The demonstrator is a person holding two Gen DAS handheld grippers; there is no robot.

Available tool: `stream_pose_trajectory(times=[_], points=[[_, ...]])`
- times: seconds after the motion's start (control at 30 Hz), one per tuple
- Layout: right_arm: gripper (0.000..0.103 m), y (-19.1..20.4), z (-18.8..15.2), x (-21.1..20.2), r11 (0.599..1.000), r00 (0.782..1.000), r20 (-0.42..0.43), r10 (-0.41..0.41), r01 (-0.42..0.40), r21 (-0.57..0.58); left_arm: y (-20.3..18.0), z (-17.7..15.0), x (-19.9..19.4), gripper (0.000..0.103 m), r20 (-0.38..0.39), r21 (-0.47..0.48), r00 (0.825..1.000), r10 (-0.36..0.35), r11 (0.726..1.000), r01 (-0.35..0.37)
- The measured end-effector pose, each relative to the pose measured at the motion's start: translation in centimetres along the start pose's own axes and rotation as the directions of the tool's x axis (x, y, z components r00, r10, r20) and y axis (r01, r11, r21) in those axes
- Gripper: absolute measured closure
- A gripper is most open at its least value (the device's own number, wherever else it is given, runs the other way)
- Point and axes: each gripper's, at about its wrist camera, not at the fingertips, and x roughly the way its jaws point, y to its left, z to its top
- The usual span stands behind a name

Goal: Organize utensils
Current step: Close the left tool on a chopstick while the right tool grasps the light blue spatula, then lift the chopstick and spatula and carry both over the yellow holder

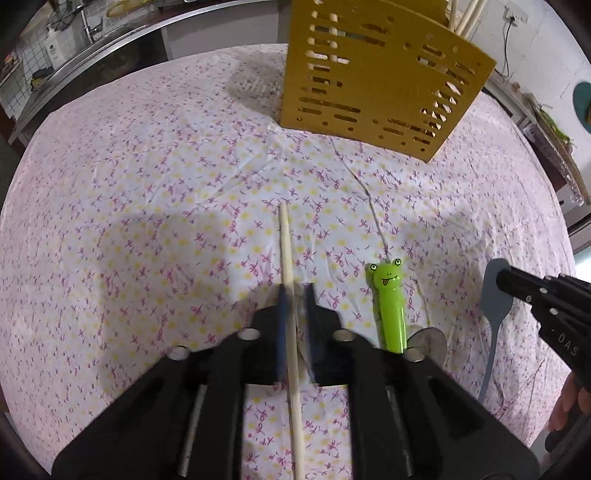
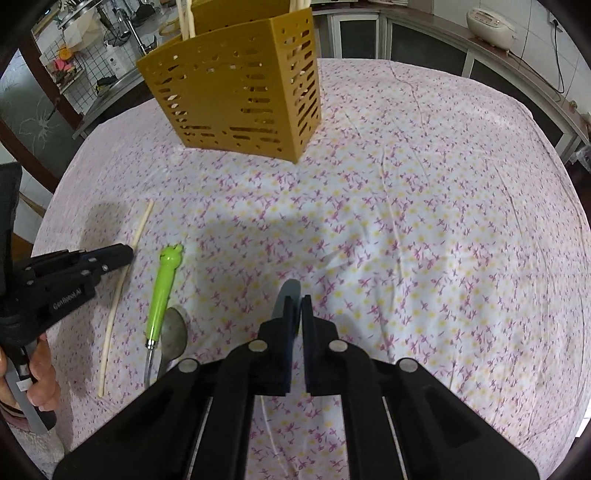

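Observation:
A yellow slotted utensil holder [image 1: 373, 74] [image 2: 240, 88] stands at the far side of the table with pale sticks in it. My left gripper [image 1: 295, 295] [image 2: 122, 254] straddles a wooden chopstick [image 1: 286, 251] [image 2: 122, 280] lying on the cloth; its jaws are narrowly apart around it. My right gripper [image 2: 297, 306] [image 1: 508, 280] is shut on a grey spatula [image 2: 288, 295] [image 1: 493, 314]. A green frog-handled utensil [image 1: 389, 306] [image 2: 162, 295] and a metal spoon [image 2: 173, 332] [image 1: 428, 341] lie between the grippers.
The table is covered by a floral cloth [image 1: 147, 184] [image 2: 424, 221]. A counter with a sink [image 1: 92, 40] runs behind it, and a rice cooker [image 2: 489, 22] sits on a counter at the far right.

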Motion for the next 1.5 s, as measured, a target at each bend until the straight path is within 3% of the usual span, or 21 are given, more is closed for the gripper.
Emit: stream_pose_trajectory(times=[0.17, 0.27, 0.4, 0.53, 0.63, 0.73, 0.8, 0.93, 0.97, 1.2, 1.33, 1.43, 1.5], points=[[0.099, -0.1, 0.3, 0.0, 1.0, 1.0, 0.004, -0.001, 0.001, -0.004, -0.5, 0.6, 1.1, 0.08, -0.016, 0.031, 0.999, 0.03, 0.999, -0.029], [0.099, -0.4, 0.6, -0.2, 1.0, 1.0, 0.008, -0.002, 0.002, 0.0, -0.8, 1.0, 1.2, 0.098, -0.02, 0.047, 0.999, 0.046, 0.998, -0.045], [0.099, -0.4, 1.1, -1.2, 1.0, 0.999, 0.031, -0.012, 0.012, -0.006, 0.0, 1.9, 1.1, 0.099, -0.026, 0.017, 0.999, 0.024, 1.0, -0.023], [0.1, 0.0, 2.0, -4.1, 0.998, 0.99, 0.131, -0.057, 0.061, -0.023, 0.8, 2.8, -1.5, 0.099, 0.066, 0.012, 0.998, -0.014, 1.0, 0.013], [0.1, 0.8, 2.4, -6.4, 0.991, 0.967, 0.228, -0.117, 0.129, -0.039, 1.0, 3.6, -4.6, 0.099, 0.203, 0.014, 0.979, -0.031, 0.999, 0.029], [0.1, 1.4, 3.1, -8.2, 0.987, 0.943, 0.305, -0.135, 0.154, -0.037, 1.1, 4.0, -6.1, 0.099, 0.268, 0.019, 0.963, -0.034, 0.999, 0.03], [0.1, 1.6, 3.4, -9.1, 0.985, 0.927, 0.346, -0.147, 0.17, -0.037, 1.2, 4.3, -7.3, 0.099, 0.324, 0.016, 0.945, -0.048, 0.999, 0.046], [0.1, 2.4, 3.8, -11.1, 0.983, 0.883, 0.447, -0.145, 0.178, -0.032, 1.4, 4.7, -10.3, 0.099, 0.466, 0.008, 0.881, -0.085, 0.996, 0.092], [0.1, 2.5, 3.8, -11.4, 0.983, 0.873, 0.466, -0.146, 0.18, -0.029, 1.8, 4.4, -10.8, 0.099, 0.48, 0.007, 0.872, -0.095, 0.995, 0.104], [0.1, 2.5, 3.9, -13.5, 0.983, 0.779, 0.609, -0.147, 0.181, 0.006, 1.8, 5.3, -11.7, 0.099, 0.526, 0.004, 0.841, -0.124, 0.99, 0.143], [0.1, 2.9, 4.7, -14.7, 0.981, 0.729, 0.665, -0.16, 0.192, 0.026, 1.5, 6.2, -13.4, 0.099, 0.58, 0.03, 0.8, -0.151, 0.986, 0.164], [0.1, 3.0, 6.0, -15.4, 0.98, 0.707, 0.689, -0.158, 0.197, 0.023, 0.7, 7.3, -15.1, 0.099, 0.632, 0.07, 0.758, -0.165, 0.985, 0.157], [0.1, 3.2, 7.0, -15.8, 0.976, 0.67, 0.723, -0.166, 0.214, 0.025, -0.1, 8.5, -16.1, 0.099, 0.666, 0.101, 0.726, -0.171, 0.985, 0.138]])
